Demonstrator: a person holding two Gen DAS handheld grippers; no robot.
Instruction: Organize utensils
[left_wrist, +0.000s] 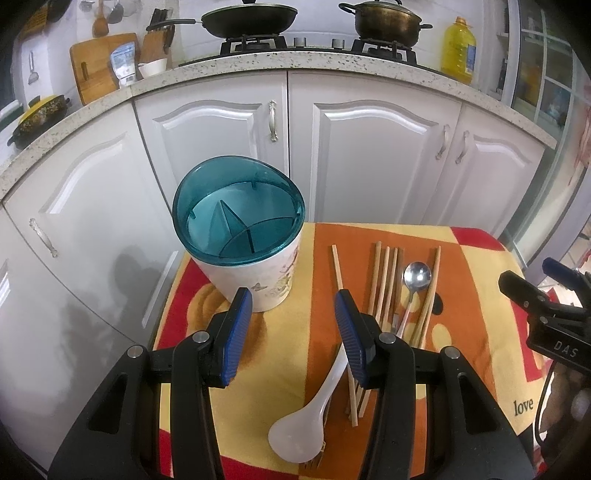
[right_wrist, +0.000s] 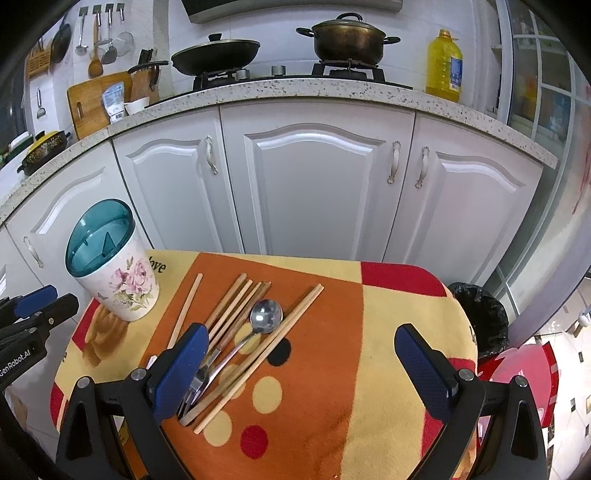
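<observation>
Wooden chopsticks (right_wrist: 236, 314), a steel spoon (right_wrist: 264, 317) and a white plastic ladle (left_wrist: 306, 417) lie mid-frame on the blanket-covered desk (right_wrist: 388, 369). A teal-rimmed floral utensil holder (left_wrist: 243, 236) stands upper left. Left tongs (left_wrist: 293, 314) and right tongs (right_wrist: 299, 354) hover open, gripping nothing.

"love" on cloth (left_wrist: 491, 373)

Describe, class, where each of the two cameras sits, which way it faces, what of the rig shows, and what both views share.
Left wrist: on the open left gripper, angled down at the teal-rimmed floral utensil holder; the right gripper's tip shows at the edge.
Right wrist: on the open right gripper, angled down at the wooden chopsticks and metal spoon.
Shared: holder, chopsticks, spoon, patterned cloth, white cabinets.
</observation>
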